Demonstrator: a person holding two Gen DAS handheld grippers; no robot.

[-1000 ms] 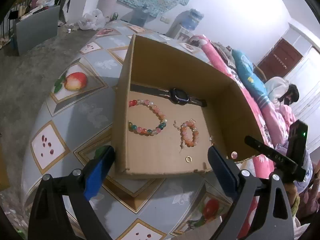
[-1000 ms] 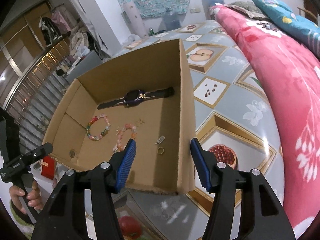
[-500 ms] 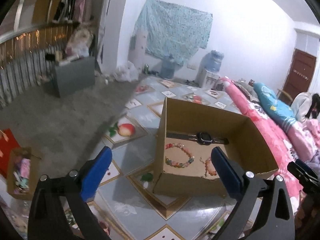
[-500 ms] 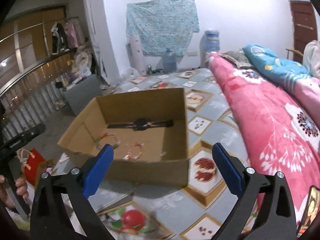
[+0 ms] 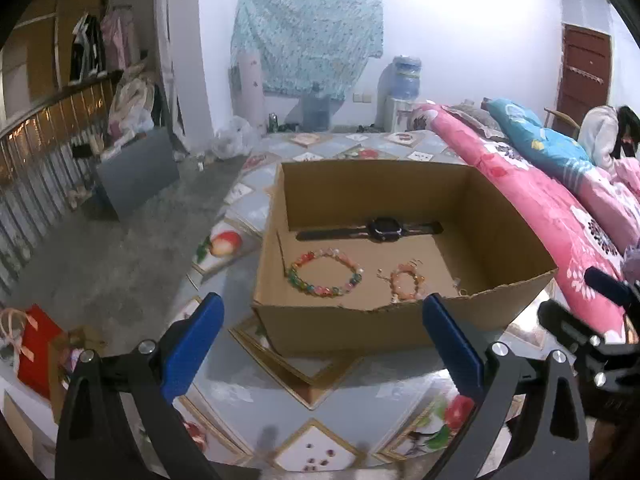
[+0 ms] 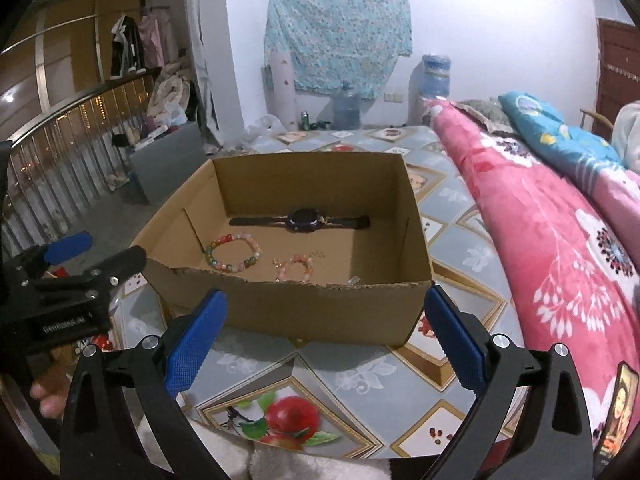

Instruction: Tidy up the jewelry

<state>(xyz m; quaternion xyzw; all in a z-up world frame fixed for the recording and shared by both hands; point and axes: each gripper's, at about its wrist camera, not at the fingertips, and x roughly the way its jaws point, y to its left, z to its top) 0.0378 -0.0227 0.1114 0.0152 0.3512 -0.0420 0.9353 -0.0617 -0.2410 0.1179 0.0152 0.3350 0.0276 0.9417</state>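
An open cardboard box (image 5: 344, 332) (image 6: 320, 312) sits on a fruit-patterned mat. Inside lie a black watch (image 5: 384, 229) (image 6: 304, 218), a multicoloured bead bracelet (image 5: 325, 273) (image 6: 233, 252), a small pink bead bracelet (image 5: 407, 282) (image 6: 297, 268) and a small metal piece (image 6: 354, 279). My left gripper (image 5: 322, 344) is open and empty, in front of the box's near wall. My right gripper (image 6: 325, 332) is open and empty, also in front of the box. The left gripper also shows at the left of the right wrist view (image 6: 68, 272).
A pink floral blanket (image 6: 560, 248) and blue pillow (image 5: 536, 140) lie to the right. A red bag (image 5: 36, 344) sits at lower left, a grey box (image 5: 136, 168) and a railing (image 5: 36, 176) farther left. Water bottles (image 6: 434, 76) stand at the far wall.
Both grippers have pulled back and tilted up from over the box; it now sits farther away. Both jaws have widened. The jewelry has not moved.
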